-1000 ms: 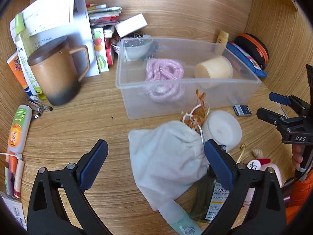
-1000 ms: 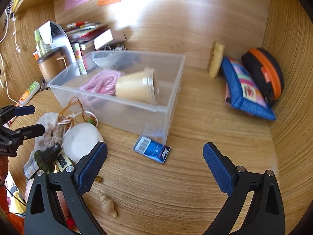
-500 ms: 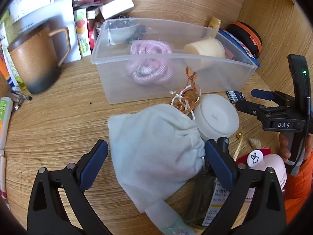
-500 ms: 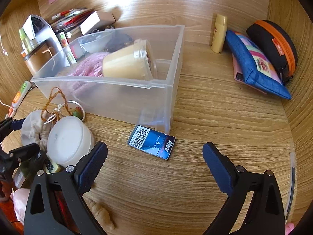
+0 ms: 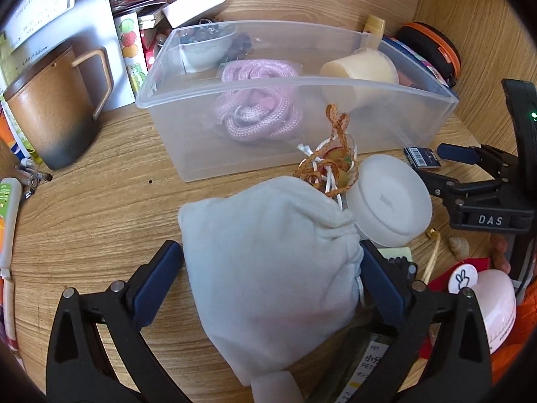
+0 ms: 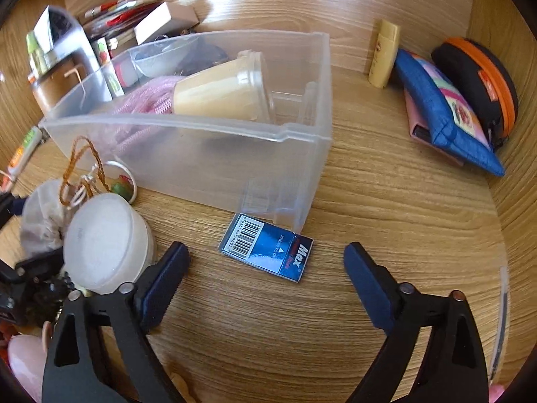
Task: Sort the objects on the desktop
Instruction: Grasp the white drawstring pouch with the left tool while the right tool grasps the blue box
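Observation:
A clear plastic bin (image 5: 295, 110) (image 6: 208, 164) holds a pink rope coil (image 5: 258, 100), a cream cup (image 6: 218, 92) on its side and a small bowl (image 5: 204, 47). My left gripper (image 5: 272, 268) is open, its fingers on either side of a white drawstring pouch (image 5: 268, 268) on the desk. A white round jar (image 5: 389, 199) (image 6: 104, 238) sits beside the pouch. My right gripper (image 6: 266, 268) is open, low over a small blue barcode box (image 6: 268, 247) lying by the bin's corner.
A brown mug (image 5: 50, 107) and leaflets stand at the back left. A blue pouch (image 6: 443, 110), an orange-rimmed black case (image 6: 480, 80) and a yellow tube (image 6: 384, 53) lie at the back right. Small clutter (image 5: 470, 285) lies by the pouch. Wooden walls enclose the desk.
Both grippers moved forward and down. The left fingers now straddle the white pouch. The right gripper closed in on the blue box.

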Motion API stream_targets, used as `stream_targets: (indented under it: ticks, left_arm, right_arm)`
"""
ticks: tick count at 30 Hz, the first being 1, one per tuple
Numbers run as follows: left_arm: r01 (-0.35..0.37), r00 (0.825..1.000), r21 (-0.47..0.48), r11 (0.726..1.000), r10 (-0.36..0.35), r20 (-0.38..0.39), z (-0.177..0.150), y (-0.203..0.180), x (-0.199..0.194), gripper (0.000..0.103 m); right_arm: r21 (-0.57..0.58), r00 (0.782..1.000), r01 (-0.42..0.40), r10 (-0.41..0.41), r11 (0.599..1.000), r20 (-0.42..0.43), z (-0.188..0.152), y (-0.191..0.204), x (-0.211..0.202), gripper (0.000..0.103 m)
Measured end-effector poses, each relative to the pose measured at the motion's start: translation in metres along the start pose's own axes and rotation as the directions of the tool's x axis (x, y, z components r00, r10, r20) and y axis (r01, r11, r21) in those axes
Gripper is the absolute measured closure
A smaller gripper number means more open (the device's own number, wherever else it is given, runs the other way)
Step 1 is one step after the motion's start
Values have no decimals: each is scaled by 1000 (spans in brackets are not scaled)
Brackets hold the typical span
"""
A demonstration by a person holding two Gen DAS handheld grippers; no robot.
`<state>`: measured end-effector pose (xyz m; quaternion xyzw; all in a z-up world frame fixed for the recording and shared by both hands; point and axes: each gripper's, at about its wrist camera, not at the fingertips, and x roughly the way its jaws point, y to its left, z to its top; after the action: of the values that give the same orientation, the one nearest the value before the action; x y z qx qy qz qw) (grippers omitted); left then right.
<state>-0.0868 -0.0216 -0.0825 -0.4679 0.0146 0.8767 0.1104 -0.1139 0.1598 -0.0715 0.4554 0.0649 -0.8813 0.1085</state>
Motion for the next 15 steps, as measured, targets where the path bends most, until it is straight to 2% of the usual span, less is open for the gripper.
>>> stream_targets:
  ticks: [6,10,13,15]
  left_arm:
    - [-63,998,-4,998,64,29,0,2,-1,0]
    - [-119,991,25,993,117,65,-1,-3,-5,0]
    - [-132,988,30,991,130,78,0,-4,-6,9]
    - [-111,991,20,994,109,75,0,-1,-6,12]
  right_arm:
    - [4,1000,-4,4,1000,20,2,-4,2,29]
    - [-2,999,-10,10,1000,32,2,-7,1,45]
    - [-10,999,-18,18,1000,39,0,-9,0,52]
    - [-11,999,-25,25,1000,41,0,-9,0,53]
